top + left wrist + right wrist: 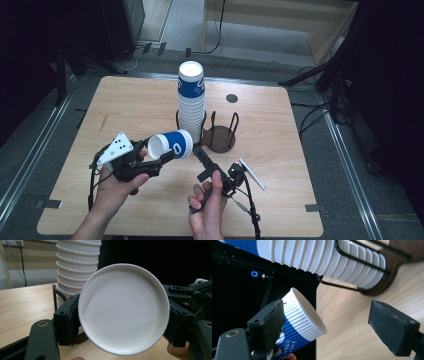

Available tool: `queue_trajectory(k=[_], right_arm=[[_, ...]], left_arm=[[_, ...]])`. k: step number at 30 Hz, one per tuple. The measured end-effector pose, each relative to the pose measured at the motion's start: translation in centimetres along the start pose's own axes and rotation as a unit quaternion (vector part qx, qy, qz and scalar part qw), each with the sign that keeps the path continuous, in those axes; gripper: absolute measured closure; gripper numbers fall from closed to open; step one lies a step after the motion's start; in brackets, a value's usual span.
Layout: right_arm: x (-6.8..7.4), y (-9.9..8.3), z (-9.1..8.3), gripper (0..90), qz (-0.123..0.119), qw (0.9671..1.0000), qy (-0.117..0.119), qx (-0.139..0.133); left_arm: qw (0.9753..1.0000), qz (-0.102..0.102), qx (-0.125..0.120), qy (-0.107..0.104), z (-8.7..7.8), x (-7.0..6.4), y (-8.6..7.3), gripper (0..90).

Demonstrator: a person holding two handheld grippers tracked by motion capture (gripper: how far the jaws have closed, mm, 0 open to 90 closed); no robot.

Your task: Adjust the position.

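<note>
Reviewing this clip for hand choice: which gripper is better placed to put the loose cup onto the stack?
Left. The left gripper already clamps the blue-and-white cup beside the cup stack; the right gripper is open and holds nothing.

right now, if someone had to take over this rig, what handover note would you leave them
Left gripper: shut on the loose cup, held on its side above the table, base toward the person.
Right gripper: open, holding nothing, just right of that cup.
Cup stack: upright, upside down, in the wire holder at mid table.
Done: one cup is in hand, apart from the stack; whether it came off the stack or is headed onto it cannot be told.
Left: probably bring the cup to the stack or set it down, steadying it with the free right gripper if needed.
</note>
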State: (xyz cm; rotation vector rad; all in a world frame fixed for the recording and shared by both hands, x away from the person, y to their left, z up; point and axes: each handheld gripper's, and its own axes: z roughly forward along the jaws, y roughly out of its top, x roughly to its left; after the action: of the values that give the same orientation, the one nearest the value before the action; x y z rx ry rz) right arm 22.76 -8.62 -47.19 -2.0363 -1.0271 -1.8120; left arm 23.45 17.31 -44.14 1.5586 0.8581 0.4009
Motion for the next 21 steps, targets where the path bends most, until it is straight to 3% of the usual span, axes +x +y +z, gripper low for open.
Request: queue_trajectory(k=[3, 8, 13, 19, 21], right_arm=[[-0.1, -0.2, 0.3, 13.7, 0.043, 0.9990, 0.008, 0.009], [0.0, -0.5, 0.4, 13.8, 0.081, 0.9963, 0.024, 0.014], [-0.2, -0.8, 0.4, 13.8, 0.143, 0.9883, 0.038, 0.035], [-0.2, -1.2, 0.6, 14.7, 0.175, 0.9819, 0.052, 0.048], [-0.2, -1.2, 0.6, 14.5, 0.192, 0.9784, 0.060, 0.049]], left_arm=[[1.0000, 0.000, -0.003, -0.004, 0.1, -0.1, -0.1, 27.0], [0.9999, 0.001, -0.010, -0.004, 0.2, -0.2, -0.2, 27.0], [0.9998, 0.004, -0.018, -0.005, 0.3, -0.3, -0.3, 27.1], [0.9997, 0.003, -0.022, -0.009, 0.6, -0.5, -0.6, 27.1], [0.9997, 0.005, -0.020, -0.010, 0.7, -0.6, -0.6, 27.1]])
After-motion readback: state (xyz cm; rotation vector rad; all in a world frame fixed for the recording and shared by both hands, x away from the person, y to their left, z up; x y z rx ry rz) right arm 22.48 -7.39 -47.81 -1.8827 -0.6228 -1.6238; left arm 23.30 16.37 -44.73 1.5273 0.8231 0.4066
